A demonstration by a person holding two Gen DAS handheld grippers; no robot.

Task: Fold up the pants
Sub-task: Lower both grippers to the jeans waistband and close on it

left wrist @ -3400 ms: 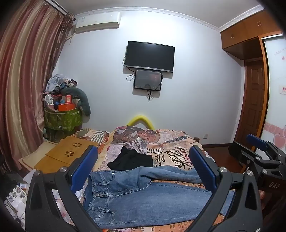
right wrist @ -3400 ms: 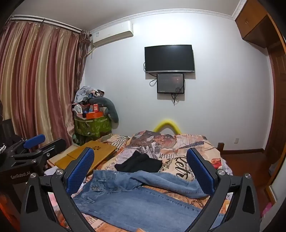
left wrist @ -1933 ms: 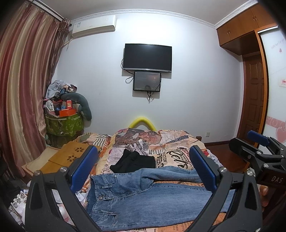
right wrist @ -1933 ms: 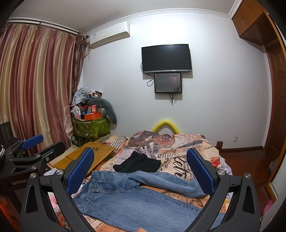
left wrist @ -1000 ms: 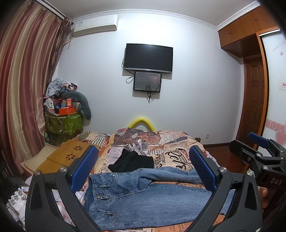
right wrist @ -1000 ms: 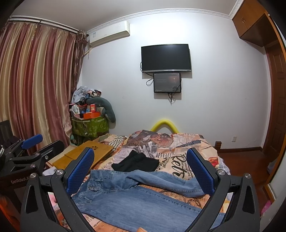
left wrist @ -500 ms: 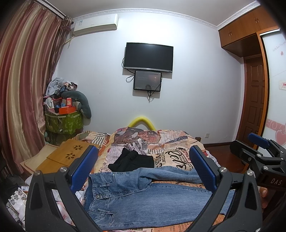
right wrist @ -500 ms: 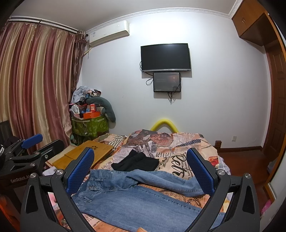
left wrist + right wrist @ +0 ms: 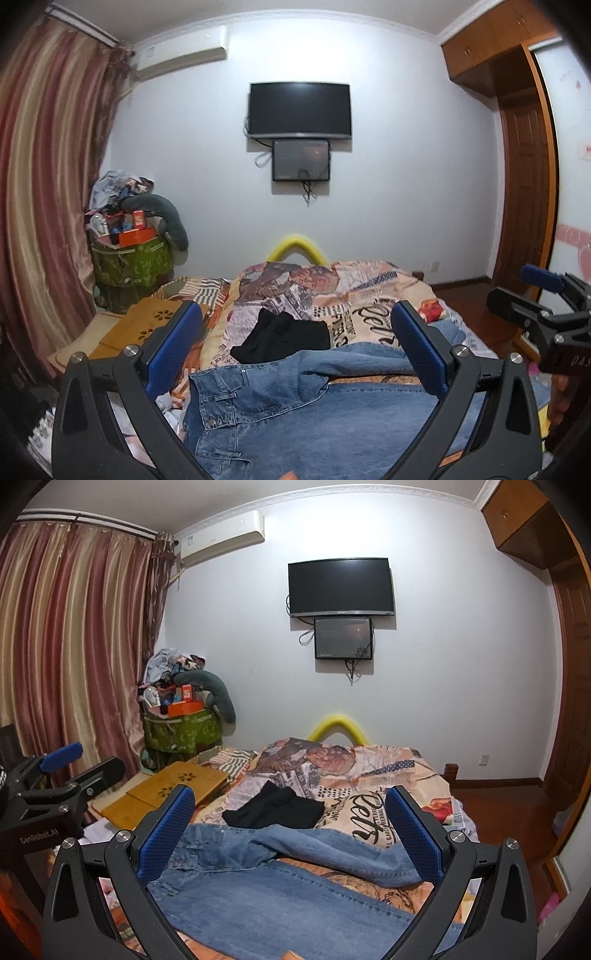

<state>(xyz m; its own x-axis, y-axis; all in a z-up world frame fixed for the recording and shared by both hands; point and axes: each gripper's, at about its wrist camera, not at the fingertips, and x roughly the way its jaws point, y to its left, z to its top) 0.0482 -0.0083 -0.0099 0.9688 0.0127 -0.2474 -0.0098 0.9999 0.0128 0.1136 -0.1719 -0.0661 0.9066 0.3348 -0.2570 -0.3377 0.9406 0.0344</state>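
Blue denim pants (image 9: 295,402) lie spread on the patterned bed (image 9: 369,291), lower centre. Left gripper (image 9: 295,347) and right gripper (image 9: 291,823) gape wide, empty. Only the right view shows the left leg's hem.

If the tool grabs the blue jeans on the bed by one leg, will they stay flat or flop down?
They will probably flop: the blue jeans lie limp on the bed, with one leg already bent and creased. Denim looks thick, so they may feel fairly heavy and drag. Both the left tool and right tool are open, holding nothing.
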